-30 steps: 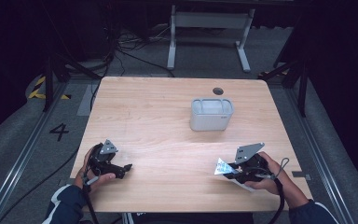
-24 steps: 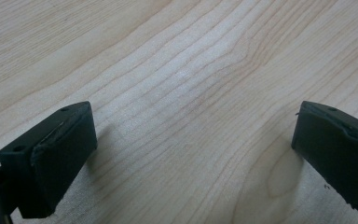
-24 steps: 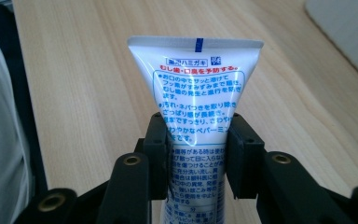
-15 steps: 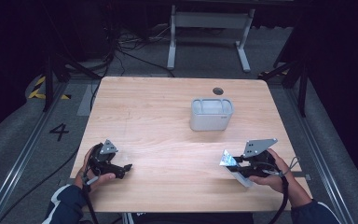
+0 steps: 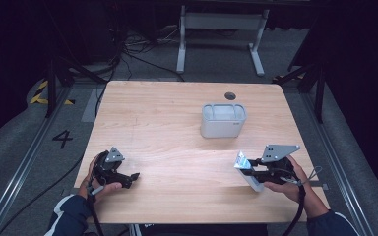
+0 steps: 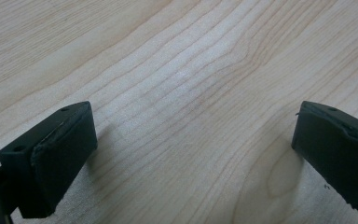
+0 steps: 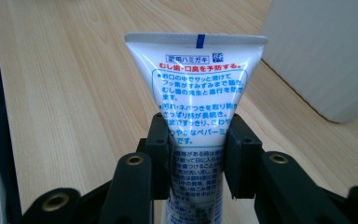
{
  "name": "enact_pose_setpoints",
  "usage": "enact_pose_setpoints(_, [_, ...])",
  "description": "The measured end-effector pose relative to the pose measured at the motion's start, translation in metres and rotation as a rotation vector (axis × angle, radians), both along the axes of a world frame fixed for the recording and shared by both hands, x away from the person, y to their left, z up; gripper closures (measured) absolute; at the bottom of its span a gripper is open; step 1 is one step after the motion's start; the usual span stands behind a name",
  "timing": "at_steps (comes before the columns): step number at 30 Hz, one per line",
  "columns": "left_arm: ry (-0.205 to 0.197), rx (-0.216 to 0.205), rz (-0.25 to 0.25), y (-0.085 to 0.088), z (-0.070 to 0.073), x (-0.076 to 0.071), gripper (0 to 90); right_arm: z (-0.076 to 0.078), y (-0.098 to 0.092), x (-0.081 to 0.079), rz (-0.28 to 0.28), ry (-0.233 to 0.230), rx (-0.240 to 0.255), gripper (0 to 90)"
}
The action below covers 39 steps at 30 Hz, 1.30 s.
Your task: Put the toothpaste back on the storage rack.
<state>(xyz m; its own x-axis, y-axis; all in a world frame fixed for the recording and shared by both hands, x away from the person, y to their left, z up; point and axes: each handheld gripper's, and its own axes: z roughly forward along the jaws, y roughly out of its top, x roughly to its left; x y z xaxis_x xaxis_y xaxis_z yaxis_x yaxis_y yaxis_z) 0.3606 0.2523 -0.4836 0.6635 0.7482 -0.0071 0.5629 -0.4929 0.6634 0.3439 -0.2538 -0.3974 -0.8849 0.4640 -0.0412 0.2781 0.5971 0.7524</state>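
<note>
One toothpaste tube [image 7: 196,88] is pinched in the right claw [image 7: 196,161], both black pads pressed against its sides about midway along its length. Its flat crimped end, marked by a small blue stripe, points away from the claw; the white face carries blue and red print. In the high view the tube [image 5: 242,163] sits at the worktop's near right corner, tilted, with the person's right hand [image 5: 288,178] behind it. Whether its lower end touches the wood cannot be told.

Beyond the tube, toward the far middle of the worktop [image 5: 177,123], stands a white open-topped bin [image 5: 223,120], well apart from the claw. A small dark round hole [image 5: 230,96] lies just behind the bin.

At the near left corner the left claw [image 6: 191,140] hangs low over bare wood, jaws spread wide with nothing between them.
</note>
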Motion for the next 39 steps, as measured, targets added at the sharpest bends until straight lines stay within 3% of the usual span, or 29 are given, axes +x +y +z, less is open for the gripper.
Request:
enact_pose_setpoints(24, [0.001,-0.001,0.0,0.0,0.0,0.0,0.3,0.026,-0.003,0.013,-0.055,-0.093,0.068,67.5])
enact_pose_setpoints(39, [0.0,0.0,0.0,0.0,0.0,0.0,0.3,0.045,0.001,0.02,-0.057,-0.144,0.109,67.6])
